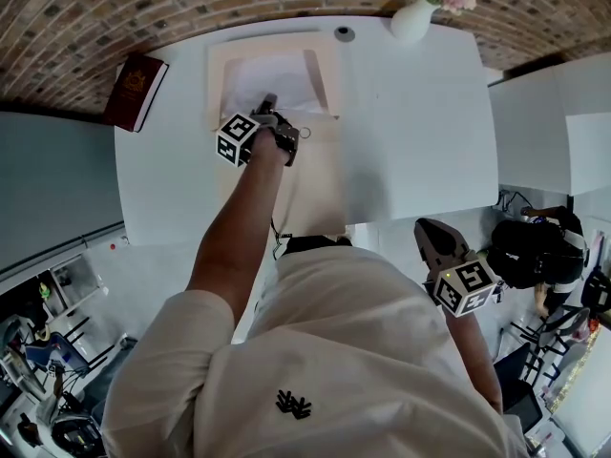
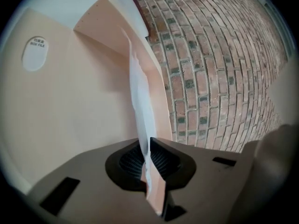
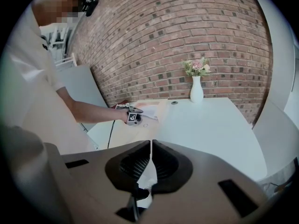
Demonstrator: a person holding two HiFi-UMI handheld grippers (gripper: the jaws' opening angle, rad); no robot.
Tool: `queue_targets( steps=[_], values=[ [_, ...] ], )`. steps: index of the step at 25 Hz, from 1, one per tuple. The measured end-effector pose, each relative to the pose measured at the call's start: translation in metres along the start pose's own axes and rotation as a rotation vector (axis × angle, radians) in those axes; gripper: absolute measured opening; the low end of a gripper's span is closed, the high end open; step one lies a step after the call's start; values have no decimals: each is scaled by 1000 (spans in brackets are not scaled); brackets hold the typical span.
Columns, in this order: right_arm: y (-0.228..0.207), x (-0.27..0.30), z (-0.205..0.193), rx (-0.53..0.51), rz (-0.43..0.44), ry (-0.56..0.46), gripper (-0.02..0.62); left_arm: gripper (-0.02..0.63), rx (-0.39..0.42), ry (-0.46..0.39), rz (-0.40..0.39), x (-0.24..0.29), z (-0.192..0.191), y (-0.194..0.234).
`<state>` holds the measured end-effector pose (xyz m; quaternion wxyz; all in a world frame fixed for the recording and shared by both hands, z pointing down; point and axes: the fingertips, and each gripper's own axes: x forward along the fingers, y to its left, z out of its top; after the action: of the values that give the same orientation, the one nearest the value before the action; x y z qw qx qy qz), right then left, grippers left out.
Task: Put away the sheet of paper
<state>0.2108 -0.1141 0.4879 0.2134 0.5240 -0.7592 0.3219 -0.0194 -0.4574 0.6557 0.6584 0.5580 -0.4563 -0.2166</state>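
A peach box file (image 1: pixel 320 170) lies open on the white table (image 1: pixel 420 132), with the white sheet of paper (image 1: pixel 272 74) in its far half. My left gripper (image 1: pixel 269 103) reaches over the file and is shut on the near edge of the sheet. In the left gripper view the sheet (image 2: pixel 142 106) runs edge-on from the closed left gripper (image 2: pixel 148 155) along the file's peach wall (image 2: pixel 70 101); a peach strip shows between the jaws beside it. My right gripper (image 1: pixel 427 229) hangs off the table's near right corner. In its own view the right gripper (image 3: pixel 150 146) is shut and holds nothing.
A dark red book (image 1: pixel 136 91) lies at the table's far left corner. A white vase of flowers (image 1: pixel 415 17) and a small grey disc (image 1: pixel 345 33) stand at the far edge by the brick wall. A black bag (image 1: pixel 530 251) sits on the floor to the right.
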Motion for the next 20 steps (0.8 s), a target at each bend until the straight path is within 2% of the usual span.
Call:
queue_targets(
  steps=[5, 8, 20],
  values=[
    [0, 0, 0, -1, 8, -7, 35, 30, 30, 12, 45, 1, -1, 0],
    [0, 0, 1, 0, 13, -18, 35, 131, 38, 31, 80, 1, -4, 1],
    [-7, -7, -3, 32, 39, -72, 35, 222, 126, 68, 244, 4, -12, -8]
  ],
)
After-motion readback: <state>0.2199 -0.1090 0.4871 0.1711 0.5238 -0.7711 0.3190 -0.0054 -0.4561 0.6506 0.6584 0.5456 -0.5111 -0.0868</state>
